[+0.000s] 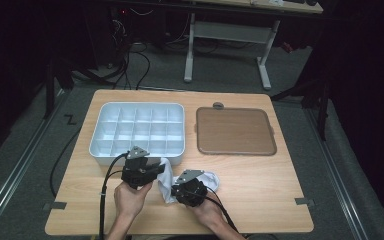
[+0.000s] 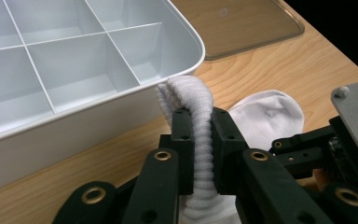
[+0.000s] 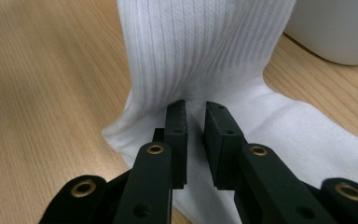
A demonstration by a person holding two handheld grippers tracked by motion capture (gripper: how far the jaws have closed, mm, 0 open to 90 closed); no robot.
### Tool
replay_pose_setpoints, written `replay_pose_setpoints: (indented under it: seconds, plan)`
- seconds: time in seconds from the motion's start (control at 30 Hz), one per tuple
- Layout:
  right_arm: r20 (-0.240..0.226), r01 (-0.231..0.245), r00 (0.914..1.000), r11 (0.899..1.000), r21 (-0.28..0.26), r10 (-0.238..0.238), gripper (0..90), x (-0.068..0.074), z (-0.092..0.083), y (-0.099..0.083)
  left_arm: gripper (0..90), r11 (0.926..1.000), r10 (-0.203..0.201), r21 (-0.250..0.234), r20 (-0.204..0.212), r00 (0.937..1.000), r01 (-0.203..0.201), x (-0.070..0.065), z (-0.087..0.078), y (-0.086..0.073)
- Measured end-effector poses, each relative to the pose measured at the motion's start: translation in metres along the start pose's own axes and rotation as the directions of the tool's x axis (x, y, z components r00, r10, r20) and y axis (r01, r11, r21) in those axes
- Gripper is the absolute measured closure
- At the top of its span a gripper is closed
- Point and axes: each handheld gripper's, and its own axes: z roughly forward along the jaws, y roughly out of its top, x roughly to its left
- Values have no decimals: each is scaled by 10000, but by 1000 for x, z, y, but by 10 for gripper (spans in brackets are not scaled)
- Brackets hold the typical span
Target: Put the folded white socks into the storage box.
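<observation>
White ribbed cotton is pinched in both my jaws: my left gripper clamps the sock by its bunched cuff, lifted just beside the near wall of the divided white tray, and my right gripper nips a fold near the heel while the foot lies on the wooden surface. To fold it well, I judge I should keep both pinches firm and carry the cuff over toward the toe without dragging the fabric against the tray.
</observation>
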Motion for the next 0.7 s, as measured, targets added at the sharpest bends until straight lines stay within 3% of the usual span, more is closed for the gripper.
replay_pose_setpoints:
  seconds: [0.13,0.23,0.43,0.5,0.6,0.7]
  plan:
    - [140,137,9998,9999,10,-137,709,5,-2,3,816,10000,13,-18,5,10000,-13,0,-2,-1]
    - [348,159,9993,9997,-179,-153,671,3,-14,4,816,10000,43,-13,-30,10000,-44,2,-2,0]
    - [1105,-496,9919,9921,-1150,624,625,-16,-56,-1,816,9999,138,-8,-64,9999,-138,1,-2,-1]
    - [1444,-793,9845,9874,-1370,992,605,-27,-66,-8,816,9998,198,-54,-87,9998,-198,1,-2,-1]
    - [2049,-1334,9653,9801,-1471,1621,586,-47,-76,-23,816,9996,263,-35,-129,9996,-264,0,-3,-1]
    - [2290,-1811,9498,9715,-1526,2131,570,-58,-84,-34,816,9997,264,-11,-142,9996,-264,0,-3,-1]
